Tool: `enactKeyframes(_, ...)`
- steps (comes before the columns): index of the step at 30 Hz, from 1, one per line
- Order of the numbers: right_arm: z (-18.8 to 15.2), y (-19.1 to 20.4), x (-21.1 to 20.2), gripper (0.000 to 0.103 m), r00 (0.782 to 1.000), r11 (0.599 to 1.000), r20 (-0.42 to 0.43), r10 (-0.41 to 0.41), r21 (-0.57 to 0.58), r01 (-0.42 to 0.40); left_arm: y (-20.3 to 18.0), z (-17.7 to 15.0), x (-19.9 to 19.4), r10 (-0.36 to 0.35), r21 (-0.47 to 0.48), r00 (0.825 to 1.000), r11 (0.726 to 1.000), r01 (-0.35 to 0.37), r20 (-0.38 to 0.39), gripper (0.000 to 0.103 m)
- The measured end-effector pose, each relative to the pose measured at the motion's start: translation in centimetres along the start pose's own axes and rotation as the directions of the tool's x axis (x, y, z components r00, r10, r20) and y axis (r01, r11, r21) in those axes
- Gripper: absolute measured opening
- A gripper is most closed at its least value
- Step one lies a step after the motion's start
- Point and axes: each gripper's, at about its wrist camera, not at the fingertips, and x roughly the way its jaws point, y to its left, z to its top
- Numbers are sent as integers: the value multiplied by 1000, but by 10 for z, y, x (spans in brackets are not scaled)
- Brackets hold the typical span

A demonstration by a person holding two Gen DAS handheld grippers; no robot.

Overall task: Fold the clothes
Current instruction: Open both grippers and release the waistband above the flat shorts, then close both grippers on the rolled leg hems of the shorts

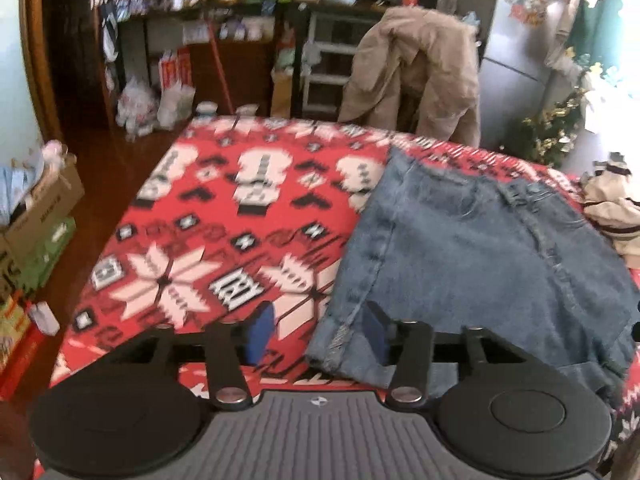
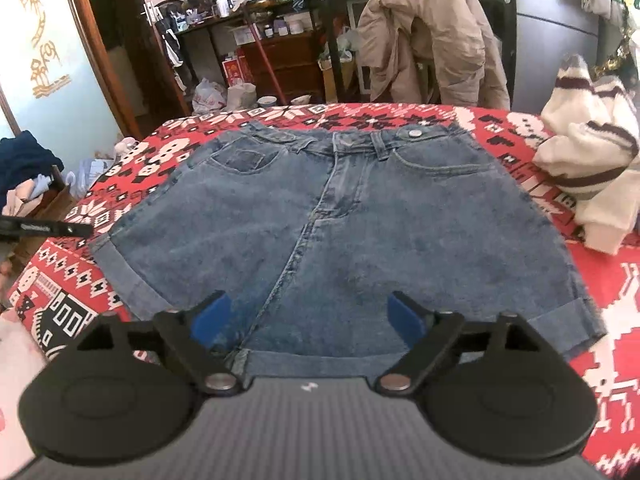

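The denim shorts [image 2: 332,232] lie flat and front side up on a desk with a red patterned cloth [image 1: 192,240] over it, with the waistband on the far side and the rolled leg hems on the near side. On the left, the left gripper [image 1: 318,334] hangs over the near left corner of the shorts. Its jaws are partly apart and hold nothing; one blue pad [image 1: 262,330] is over the red cloth and the other is over the cuff [image 1: 340,344]. If these jaws shut here, they might catch the red cloth along with the denim and drag the cloth up too, or they might pinch only the top layer of the cuff so it unrolls. In the middle, the right gripper [image 2: 308,318] hangs over the near hems, close to where the two legs meet. Its jaws are wide and empty. A grab there could bunch up both legs at once, and then the fold would come out crooked. If one hand lifts before the other has a good hold, the stiff denim could slide and twist on the cloth. On the right, a cream striped sweater [image 2: 592,168] sits in a heap near the shorts, and a wide swing could bump it or pull it along.
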Motion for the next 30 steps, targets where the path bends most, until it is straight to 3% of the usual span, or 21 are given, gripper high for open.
enactKeyframes(1,0,1,-3,97,1000,1000,3,-3,-7,3,-4,2,-4,-2,12,1000,1000,2,5,64)
enactKeyframes(3,2,2,-9,101,1000,1000,10,-8,-20,8,-18,4,-13,17,52,999,998,-19,30,66)
enactKeyframes(5,3,7,-14,102,999,998,16,-51,-45,51,-34,5,-23,61,99,996,993,-66,58,74)
enactKeyframes(7,5,13,-19,102,995,993,24,-97,-70,98,-51,3,-32,107,164,989,979,-123,105,99)
enactKeyframes(10,5,22,-27,102,984,980,53,-168,-102,172,-74,-2,-44,142,270,970,943,-194,199,100)
enactKeyframes(12,4,27,-34,102,979,974,82,-187,-113,196,-86,-6,-48,130,342,968,918,-200,216,100)
enactKeyframes(15,2,30,-45,102,977,976,103,-187,-94,196,-99,-5,-44,126,406,982,897,-175,143,100)
enactKeyframes(18,2,28,-54,102,981,985,96,-169,-21,171,-105,-7,-43,106,362,989,922,-135,99,100)
enactKeyframes(19,3,26,-56,102,983,987,94,-160,9,159,-107,-7,-43,86,339,994,935,-106,74,97)
enactKeyframes(22,-2,23,-60,102,986,987,81,-145,79,139,-111,-10,-44,-70,215,997,974,74,-25,85)
enactKeyframes(24,-6,23,-59,102,994,994,50,-101,48,99,-114,-15,-43,-194,108,978,974,201,-73,75)
enactKeyframes(26,-13,26,-56,99,998,997,22,-63,35,62,-122,-22,-37,-273,53,956,958,280,-111,62)
enactKeyframes(27,-16,27,-54,94,999,998,1,-41,41,41,-126,-26,-34,-312,26,941,948,318,-128,49)
enactKeyframes(28,-20,28,-52,82,1000,999,-22,-16,48,17,-131,-30,-31,-335,14,931,940,341,-142,41)
enactKeyframes(29,-23,29,-49,67,999,998,-46,5,62,-2,-134,-33,-26,-362,-16,919,931,364,-156,39)
enactKeyframes(30,-25,29,-46,61,997,997,-71,26,77,-20,-136,-36,-21,-389,-46,906,921,387,-169,36)
